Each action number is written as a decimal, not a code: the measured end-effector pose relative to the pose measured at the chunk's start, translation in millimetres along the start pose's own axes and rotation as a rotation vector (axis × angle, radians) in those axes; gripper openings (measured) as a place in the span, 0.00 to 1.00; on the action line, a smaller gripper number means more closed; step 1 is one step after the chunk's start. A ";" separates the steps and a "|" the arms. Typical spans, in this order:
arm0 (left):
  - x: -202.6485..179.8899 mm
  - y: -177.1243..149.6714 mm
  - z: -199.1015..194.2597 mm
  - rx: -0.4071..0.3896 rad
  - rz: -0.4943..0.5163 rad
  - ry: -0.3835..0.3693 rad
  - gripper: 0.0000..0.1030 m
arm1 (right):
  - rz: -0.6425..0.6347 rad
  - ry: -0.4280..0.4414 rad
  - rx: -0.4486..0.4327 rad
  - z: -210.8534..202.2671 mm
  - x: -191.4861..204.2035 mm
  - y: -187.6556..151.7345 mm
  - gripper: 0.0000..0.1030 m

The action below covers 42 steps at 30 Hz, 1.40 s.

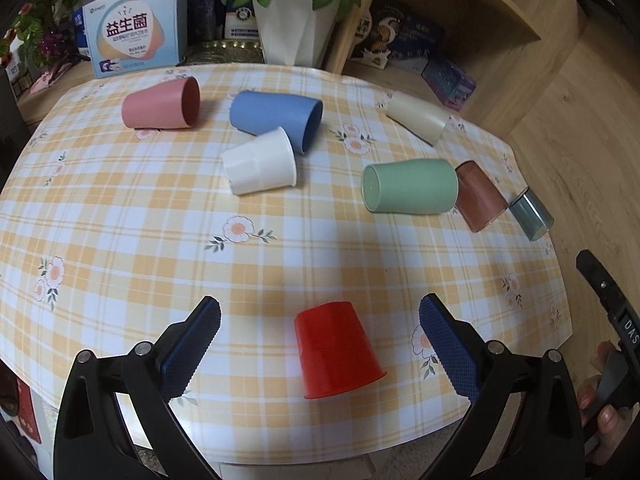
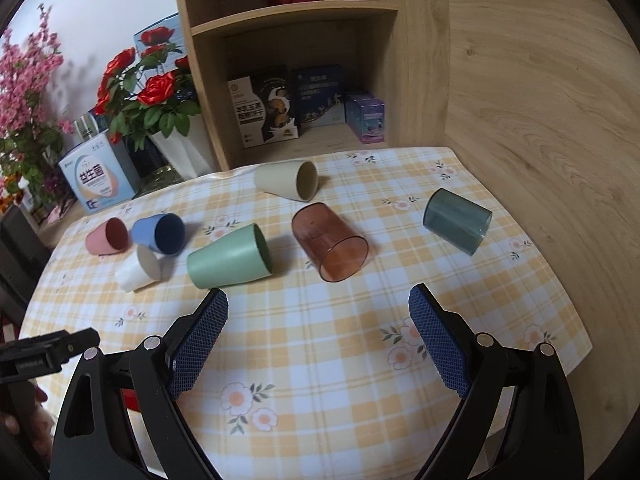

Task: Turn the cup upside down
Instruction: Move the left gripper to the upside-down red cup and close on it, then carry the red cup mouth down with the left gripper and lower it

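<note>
Eight cups on the checked cloth [image 1: 120, 208], only one inverted: red cup [image 1: 336, 350], rim down, base up, near the front edge, framed between the wide-spread pads of the left gripper [image 1: 320, 346] without touching either. Looks like a finished flip, jaws parted to let go cleanly.

Seven more lying on their sides: pink [image 1: 160, 105], blue [image 1: 276, 120], white [image 1: 259, 167] resting against blue, cream [image 1: 416, 117], green [image 1: 408, 187], amber [image 2: 330, 248], teal [image 2: 457, 220]. Amber just beside green's open mouth; teal well apart, toward the right edge.

Right gripper [image 2: 318, 342] likewise spread wide, empty, hovering over bare cloth short of green and amber, probably lined up for one of those. Side-lying cups apt to roll, so best pinched across the wall, lifted, then turned rim down.
</note>
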State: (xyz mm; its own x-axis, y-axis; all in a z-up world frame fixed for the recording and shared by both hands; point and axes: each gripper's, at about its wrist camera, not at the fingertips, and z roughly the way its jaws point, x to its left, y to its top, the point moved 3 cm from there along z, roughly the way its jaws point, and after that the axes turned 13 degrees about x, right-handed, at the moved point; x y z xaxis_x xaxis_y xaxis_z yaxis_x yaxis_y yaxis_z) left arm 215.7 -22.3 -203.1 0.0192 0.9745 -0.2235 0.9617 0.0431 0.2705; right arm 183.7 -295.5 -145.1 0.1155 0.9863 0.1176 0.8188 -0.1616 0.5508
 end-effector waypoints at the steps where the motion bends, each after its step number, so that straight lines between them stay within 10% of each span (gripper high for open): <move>1: -1.0 0.6 3.8 0.012 0.000 -0.004 0.94 | 0.003 0.001 0.004 2.3 -1.6 0.3 0.87; 20: 24.7 28.8 78.4 0.346 -0.213 -0.159 0.65 | 0.034 0.016 0.072 34.5 -15.8 -3.2 0.87; 42: 14.3 15.1 87.1 0.364 -0.140 -0.182 0.48 | 0.066 0.020 0.098 38.6 -23.1 -6.0 0.87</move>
State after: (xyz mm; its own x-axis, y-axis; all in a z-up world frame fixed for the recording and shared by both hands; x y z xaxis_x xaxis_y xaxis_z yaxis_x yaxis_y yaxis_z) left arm 254.3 -27.0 -283.8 -0.1014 0.9086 -0.4052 0.9916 0.0597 -0.1144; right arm 197.8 -316.1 -183.0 0.1604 0.9727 0.1677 0.8611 -0.2210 0.4580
